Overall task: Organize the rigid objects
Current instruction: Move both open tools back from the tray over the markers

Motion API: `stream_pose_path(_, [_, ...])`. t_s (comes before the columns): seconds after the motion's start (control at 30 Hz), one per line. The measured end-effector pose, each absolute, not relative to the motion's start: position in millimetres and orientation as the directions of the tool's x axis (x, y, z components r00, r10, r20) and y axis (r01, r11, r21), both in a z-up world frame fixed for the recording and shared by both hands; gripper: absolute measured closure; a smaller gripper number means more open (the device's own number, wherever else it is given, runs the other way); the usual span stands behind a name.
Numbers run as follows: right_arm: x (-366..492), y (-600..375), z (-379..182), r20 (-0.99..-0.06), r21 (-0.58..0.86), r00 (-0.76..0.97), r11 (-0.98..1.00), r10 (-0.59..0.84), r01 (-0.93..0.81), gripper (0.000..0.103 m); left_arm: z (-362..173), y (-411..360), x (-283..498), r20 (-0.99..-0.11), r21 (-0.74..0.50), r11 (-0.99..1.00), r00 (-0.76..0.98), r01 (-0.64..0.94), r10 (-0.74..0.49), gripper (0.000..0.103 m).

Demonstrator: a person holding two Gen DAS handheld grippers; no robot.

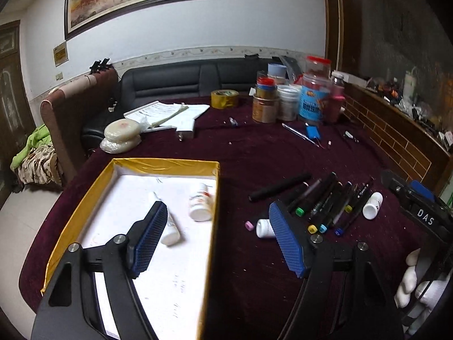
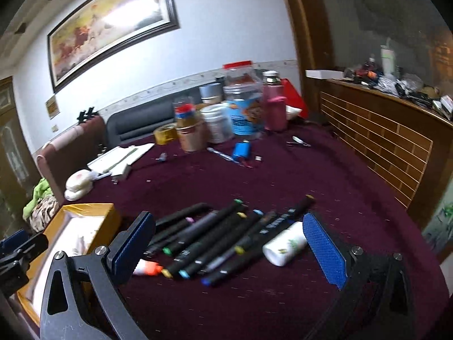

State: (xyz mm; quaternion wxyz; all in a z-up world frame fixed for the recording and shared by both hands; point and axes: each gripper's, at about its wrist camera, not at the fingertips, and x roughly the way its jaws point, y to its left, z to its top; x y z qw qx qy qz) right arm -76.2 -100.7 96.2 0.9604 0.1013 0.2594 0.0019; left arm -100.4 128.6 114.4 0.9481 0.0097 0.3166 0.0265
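**Markers and bottles on maroon cloth, both grippers empty**

A row of black marker pens with coloured end caps (image 2: 215, 240) is laid side by side on the dark maroon tablecloth (image 2: 325, 181), near the middle. A small white plastic bottle with a green print (image 2: 284, 245) is seen lying on its side just right of the row, touching or nearly touching the last pen. A small white tube with an orange cap (image 2: 148, 267) is seen at the row's near-left end. To the left, a shallow gold-edged cardboard box with a white floor (image 1: 167, 165) is placed; inside it a white pill bottle with a red-printed label (image 1: 201, 202) and a slim white tube (image 1: 170, 226) are lying, apart from each other.

The right gripper (image 2: 229, 252) is held over the pens with its blue pads spread wide, nothing clamped. The left gripper (image 1: 216, 239) is held over the box's right wall, pads apart, nothing between them. A white-gloved hand (image 1: 416, 280) is glimpsed at the far right.

At the far edge, a cluster of jars and canisters (image 1: 294, 99) and a yellow tape roll (image 1: 224, 99) are seen.
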Motion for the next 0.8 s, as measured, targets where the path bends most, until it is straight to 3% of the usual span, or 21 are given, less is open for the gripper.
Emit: stream_pose_path(0.8, [-59, -182, 53, -0.565, 0.329, 0.823, 0.93, 0.054, 0.165, 0.001, 79, 92, -73, -0.702, 0.092, 0.996, 0.709, 0.0, 0.065, 0.029])
